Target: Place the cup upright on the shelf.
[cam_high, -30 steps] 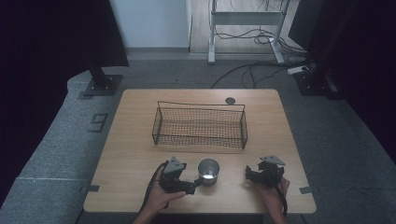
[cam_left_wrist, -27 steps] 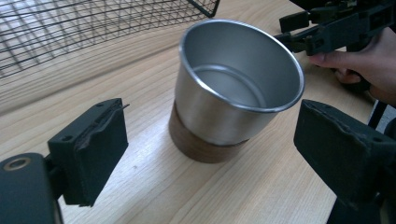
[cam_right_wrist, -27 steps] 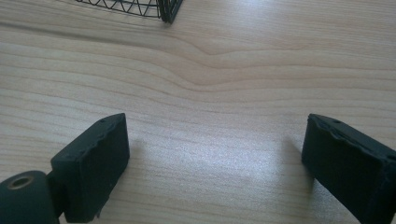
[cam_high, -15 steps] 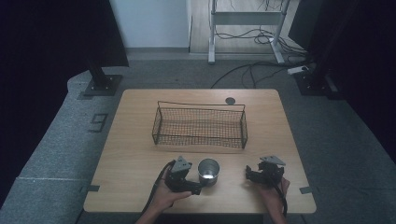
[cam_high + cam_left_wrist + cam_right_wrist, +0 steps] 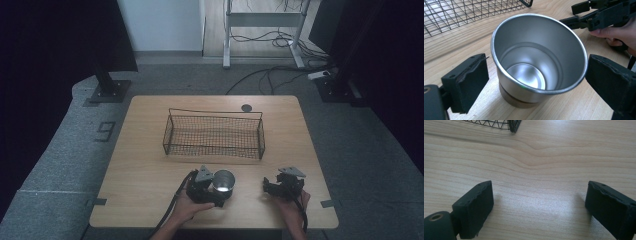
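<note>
A metal cup (image 5: 537, 62) is standing upright on the wooden surface (image 5: 145, 170), near the person's edge and just in front of the wire basket (image 5: 214, 134). Its mouth is facing up and its inside is bare, shining metal.

The left tongs (image 5: 216, 189) are sitting around the cup with the jaws spread wide — one black pad (image 5: 467, 81) to each side of the cup's wall. In the left gripper view both pads are standing just clear of the metal, a sliver of wood showing between the near pad and the cup; the tongs are released, not clamping. The left hand (image 5: 187, 207) is gripping the body of the tool from behind, its cable trailing off the near edge.

The right tongs (image 5: 267, 186) are resting low over bare wood to the right of the cup, well apart from it, held by the right hand (image 5: 294, 205). Their jaws are likewise standing wide apart — the right gripper view is showing only wood grain between the two pads (image 5: 475, 205), with nothing gripped and a corner of the basket at the top edge.

A small dark disc (image 5: 246, 107) is lying on the far side of the surface, beyond the basket.
</note>
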Tool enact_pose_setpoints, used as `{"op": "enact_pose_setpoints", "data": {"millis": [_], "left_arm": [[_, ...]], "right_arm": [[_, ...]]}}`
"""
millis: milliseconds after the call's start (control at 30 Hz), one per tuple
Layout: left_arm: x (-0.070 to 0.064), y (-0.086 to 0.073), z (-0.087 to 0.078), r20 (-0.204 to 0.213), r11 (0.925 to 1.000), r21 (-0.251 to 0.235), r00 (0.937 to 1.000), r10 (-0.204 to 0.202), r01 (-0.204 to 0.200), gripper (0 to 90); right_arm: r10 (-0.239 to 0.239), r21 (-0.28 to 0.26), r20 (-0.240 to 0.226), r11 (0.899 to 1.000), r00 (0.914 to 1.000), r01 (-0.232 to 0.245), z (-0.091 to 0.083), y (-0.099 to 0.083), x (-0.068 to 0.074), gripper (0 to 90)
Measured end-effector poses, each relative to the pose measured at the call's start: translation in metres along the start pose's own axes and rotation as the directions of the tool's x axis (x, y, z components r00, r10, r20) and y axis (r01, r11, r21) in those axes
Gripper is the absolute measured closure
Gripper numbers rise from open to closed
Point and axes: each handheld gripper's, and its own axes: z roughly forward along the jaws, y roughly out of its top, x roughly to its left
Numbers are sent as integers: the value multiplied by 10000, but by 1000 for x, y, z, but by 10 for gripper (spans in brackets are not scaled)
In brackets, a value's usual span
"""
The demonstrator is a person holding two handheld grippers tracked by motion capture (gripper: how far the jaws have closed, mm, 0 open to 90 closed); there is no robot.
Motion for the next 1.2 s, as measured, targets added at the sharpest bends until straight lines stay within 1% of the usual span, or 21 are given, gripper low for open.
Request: {"op": "enact_pose_setpoints", "data": {"millis": [167,200,300,400,467,567,667,767,867,967,1000,1033,1133,1200], "left_arm": [[-2,1,4,36,10000,-19,10000,-92,92,58],[-3,2,5,131,9999,-61,9998,-153,153,58],[-6,3,10,-80,10000,-61,10000,-39,38,61],[-7,3,13,-173,9999,-67,9998,-78,76,69],[-6,3,16,-396,10000,-94,9992,-36,32,92],[-6,3,18,-401,9999,-114,9992,-13,9,107],[-8,2,18,-560,9996,-228,9984,129,-142,118],[-8,1,17,-571,9995,-258,9983,149,-164,122],[-7,1,14,-691,9988,-406,9973,237,-266,134],[-6,2,11,-739,9983,-532,9971,199,-239,155],[-5,3,10,-664,9985,-517,9977,157,-192,155],[-4,4,8,-464,9987,-488,9989,98,-121,155],[-3,3,8,-553,9990,-400,9983,191,-213,155],[-3,3,8,-541,9989,-422,9984,176,-199,155]], "right_arm": [[0,-2,1,10000,10000,0,0,0,0,80],[-3,-3,1,10000,10000,3,0,0,0,80],[1,-3,1,10000,10000,-1,0,0,0,80],[-3,-2,0,10000,10000,3,0,0,0,80],[-1,-2,2,10000,10000,1,0,0,0,80],[-1,-2,1,10000,10000,1,0,0,0,80],[-1,-2,0,10000,10000,1,0,0,0,80],[-2,-1,1,10000,10000,2,0,0,0,80],[4,-10,5,10000,10000,-4,0,0,0,80],[-1,-3,0,10000,10000,1,0,0,0,80],[1,-5,-1,10000,10000,-1,0,0,0,80],[0,-2,0,10000,10000,0,0,0,0,80],[-3,-4,-1,10000,10000,3,0,0,0,80],[2,-10,5,10000,10000,-2,0,0,0,80]]}}
